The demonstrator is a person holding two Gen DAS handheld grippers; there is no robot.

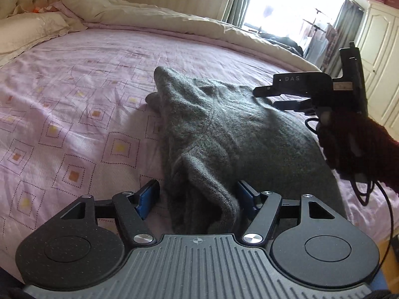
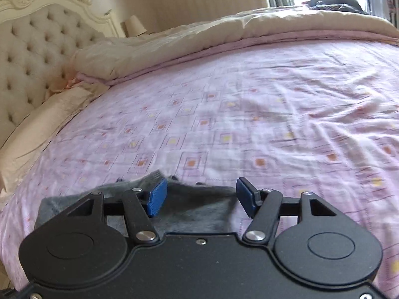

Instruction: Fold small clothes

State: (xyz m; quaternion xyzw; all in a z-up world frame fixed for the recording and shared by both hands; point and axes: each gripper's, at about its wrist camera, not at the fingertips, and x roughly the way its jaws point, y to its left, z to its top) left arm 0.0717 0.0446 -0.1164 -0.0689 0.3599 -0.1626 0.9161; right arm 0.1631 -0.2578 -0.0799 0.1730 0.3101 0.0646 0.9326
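Note:
A dark grey knitted garment (image 1: 224, 134) lies rumpled on the pink patterned bed sheet (image 1: 74, 99). My left gripper (image 1: 197, 194) is open, its blue pads (image 1: 147, 199) on either side of the garment's near bunched edge. My right gripper (image 1: 266, 98) shows in the left wrist view, open, hovering just over the garment's far right part. In the right wrist view my right gripper (image 2: 199, 196) is open above the garment's grey edge (image 2: 194, 206), with the sheet (image 2: 249, 112) beyond.
A beige duvet (image 1: 149, 17) is pushed to the far side of the bed, pillows (image 1: 30, 32) and a tufted headboard (image 2: 32, 57) at the left. A window (image 1: 286, 5) and white wardrobe (image 1: 379, 57) stand at the right. A black cable (image 1: 374, 199) hangs from the right gripper.

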